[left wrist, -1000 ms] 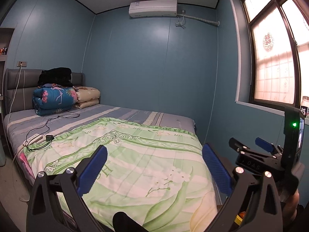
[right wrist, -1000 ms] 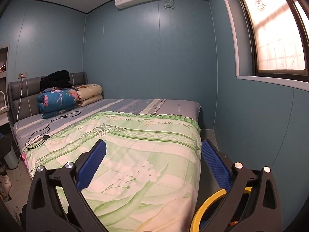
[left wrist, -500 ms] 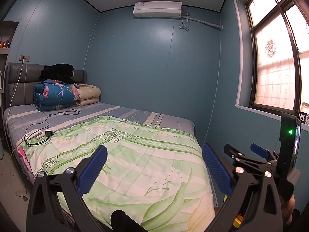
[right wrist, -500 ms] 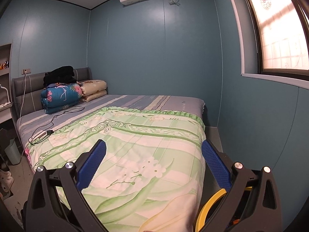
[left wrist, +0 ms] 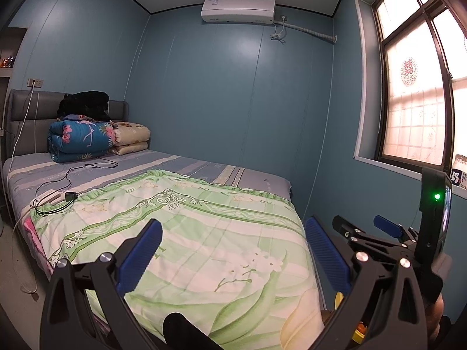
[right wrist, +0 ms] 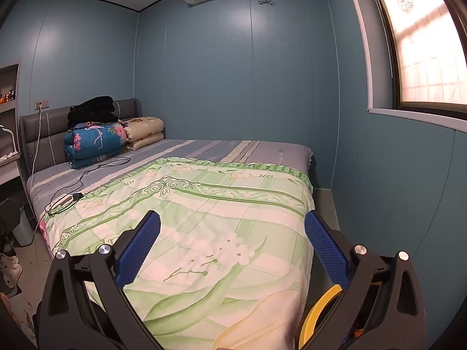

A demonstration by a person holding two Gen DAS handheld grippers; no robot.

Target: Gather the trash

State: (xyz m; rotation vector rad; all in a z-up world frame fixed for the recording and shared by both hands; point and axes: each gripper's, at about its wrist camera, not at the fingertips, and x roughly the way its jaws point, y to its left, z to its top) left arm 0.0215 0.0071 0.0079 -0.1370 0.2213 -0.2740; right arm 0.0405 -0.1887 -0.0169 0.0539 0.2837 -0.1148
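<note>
The bed [left wrist: 175,175] fills both views, its long axis running from the grey headboard [right wrist: 43,128] at far left toward the cameras, a green floral quilt [right wrist: 219,218] over the near part. On the window [left wrist: 414,93] is a round red paper-cut character. A jar [left wrist: 459,172] on the sill bears a "奶" label. No trash can be made out; a yellow rim [right wrist: 318,312] shows at lower right. Left gripper [left wrist: 233,256] and right gripper [right wrist: 232,248] both gape wide, holding nothing.
</note>
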